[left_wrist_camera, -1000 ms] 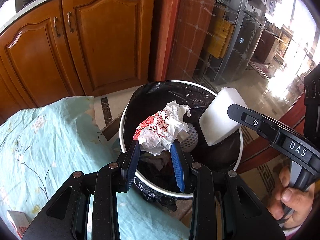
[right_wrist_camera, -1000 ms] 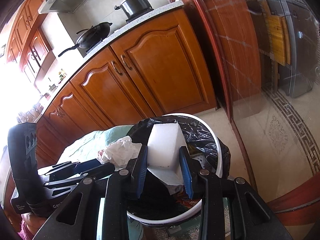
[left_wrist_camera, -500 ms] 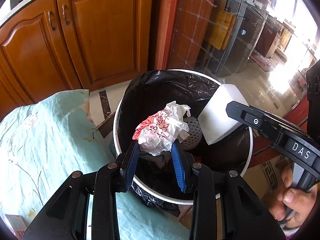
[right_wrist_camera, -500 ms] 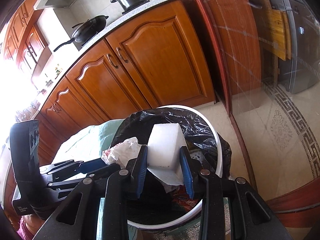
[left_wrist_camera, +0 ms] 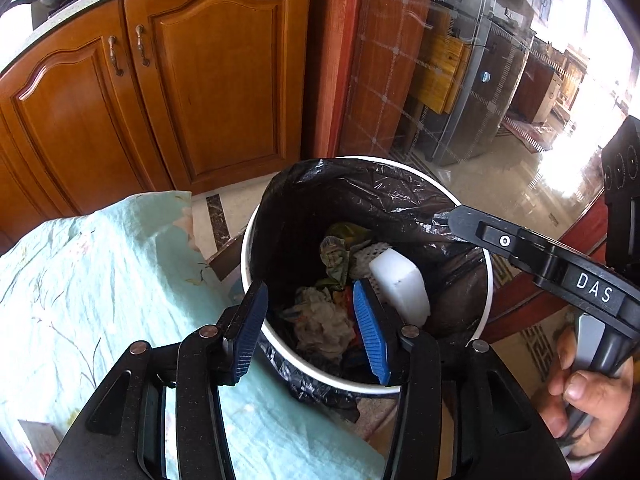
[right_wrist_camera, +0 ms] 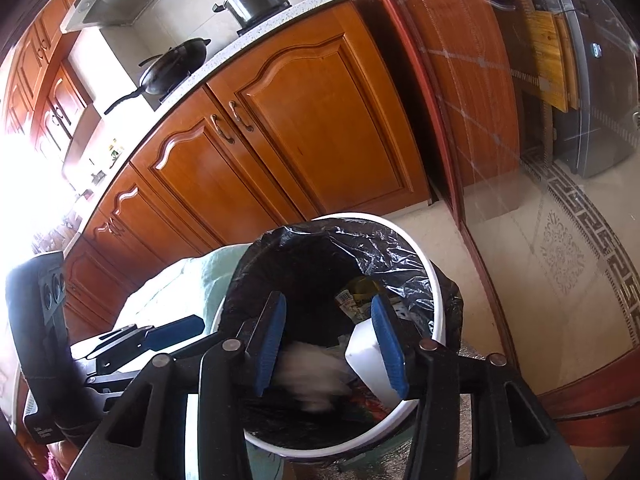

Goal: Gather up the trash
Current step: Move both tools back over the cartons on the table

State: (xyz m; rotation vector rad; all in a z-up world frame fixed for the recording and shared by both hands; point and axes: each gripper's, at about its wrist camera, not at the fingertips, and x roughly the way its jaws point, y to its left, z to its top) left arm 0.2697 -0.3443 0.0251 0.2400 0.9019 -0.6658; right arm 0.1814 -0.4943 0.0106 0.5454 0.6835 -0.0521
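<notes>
One readable marking: "DAS"

The white capital letters "DAS" stand on the black body of the right claw (left_wrist_camera: 472, 220), seen from the left wrist view, on the arm that reaches across from the right edge. A label on a wrapper (right_wrist_camera: 347, 300) inside the bin and small print low on the left claw (right_wrist_camera: 176, 330) housing are too small to read.

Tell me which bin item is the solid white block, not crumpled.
The foam block, leaning at the right side of the bin: smooth and flat-faced. The paper wad beside it is crumpled, and the wrappers behind are coloured.
</notes>
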